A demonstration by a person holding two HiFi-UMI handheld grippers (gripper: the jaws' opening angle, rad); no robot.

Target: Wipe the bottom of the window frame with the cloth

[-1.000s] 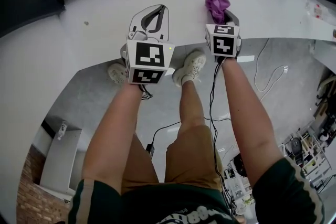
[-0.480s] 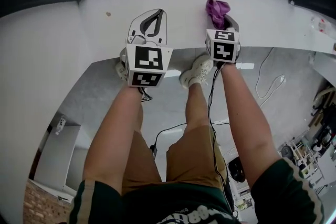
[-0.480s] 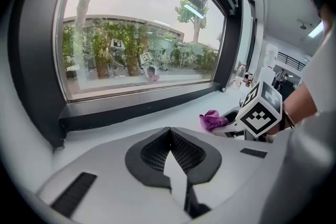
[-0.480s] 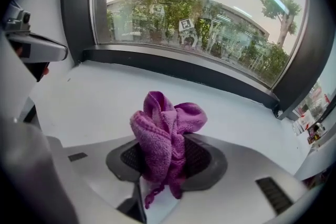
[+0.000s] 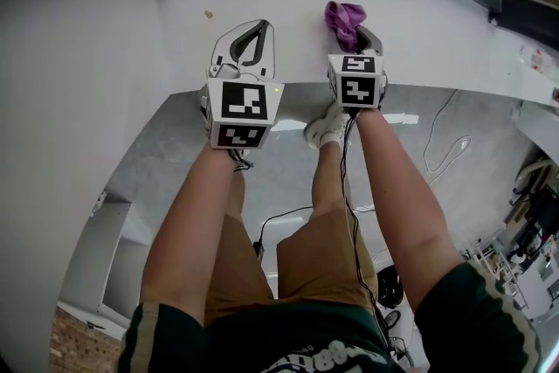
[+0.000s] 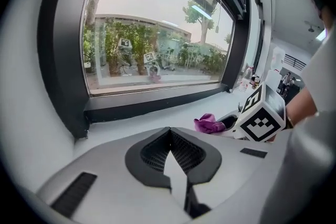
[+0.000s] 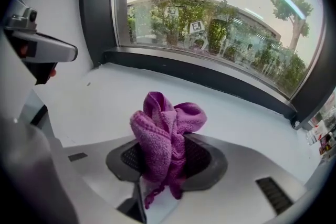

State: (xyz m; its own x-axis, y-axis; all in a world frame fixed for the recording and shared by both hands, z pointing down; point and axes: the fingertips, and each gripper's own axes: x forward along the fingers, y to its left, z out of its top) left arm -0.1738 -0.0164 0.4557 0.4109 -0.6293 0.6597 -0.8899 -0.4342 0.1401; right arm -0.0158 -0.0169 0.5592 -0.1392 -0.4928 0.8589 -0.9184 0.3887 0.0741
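— White sill (image 5: pixel 437 22) under that big window, with the dark window frame (image 7: pixel 210 75) running along its foot. Where's the cloth?
— It's a purple terry cloth (image 7: pixel 167 134), bunched up in the right hand-held gripper (image 7: pixel 167 157). The jaws are clamped on it. The wad stands up past the tips and a loose corner hangs below.
— Is it on the frame?
— No. It's over the white sill, short of the dark bottom rail. I can't tell whether it touches the sill.
— And the other one?
— The left hand-held gripper (image 6: pixel 169 131) is just beside it, over the same sill. Its jaws are together with nothing between them, and the tips point toward the glass.
— Which way are they held?
— Both arms are stretched forward, each marker cube (image 5: pixel 355 79) facing up at the person.
— Anything lower down?
— A pale shoe (image 5: pixel 325 128) and a black cable (image 5: pixel 349 188) trailing from the right one down to the grey floor (image 5: pixel 419 153).
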